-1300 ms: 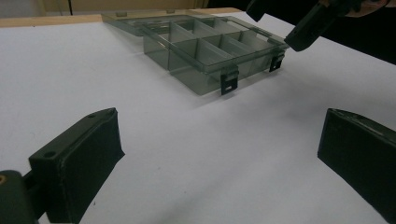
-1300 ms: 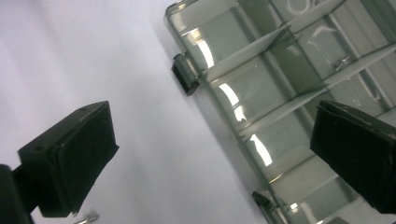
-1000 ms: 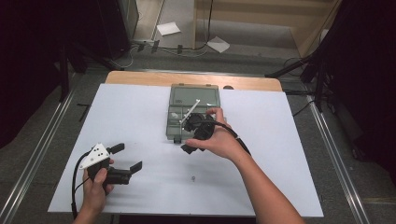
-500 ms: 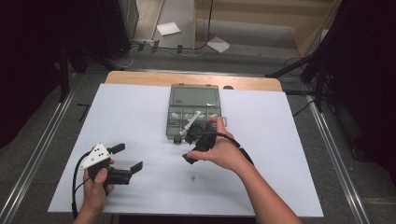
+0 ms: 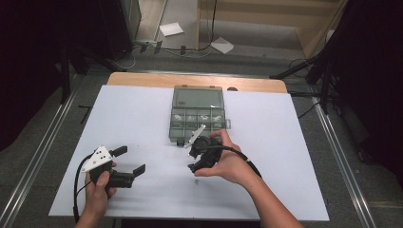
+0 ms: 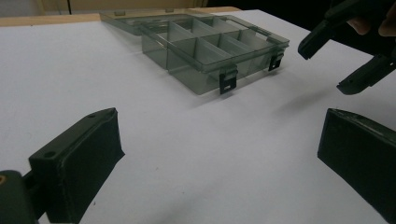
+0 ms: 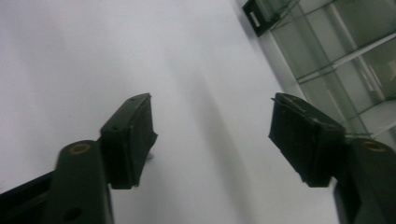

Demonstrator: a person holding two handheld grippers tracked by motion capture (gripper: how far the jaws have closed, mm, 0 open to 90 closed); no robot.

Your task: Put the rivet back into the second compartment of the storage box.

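Centrally in the high view, the smoky translucent plastic compartment box [image 5: 198,114] lies open on the white tabletop [image 5: 133,118]; it looks light, rigid and slick. Right tongs [image 5: 196,156] sit just below it, jaws apart and just closing on nothing. Left tongs [image 5: 129,160], lower left, gape empty. In the left gripper view, the box's front latches [image 6: 227,81] look the best hold. In the right gripper view, box upper right.

— From my seat, what blocks the table [image 5: 142,109]?

— I see the open compartment box [image 5: 197,116] at the middle of the far edge, lid laid back toward that edge. The right gripper [image 5: 202,154] hangs just in front of its near wall, jaws apart with nothing between them, having just been closing.

— And the left?

— The left gripper [image 5: 128,159] sits by the near-left corner, jaws wide. I'd pass freely along the left edge, the right edge and the far corners.
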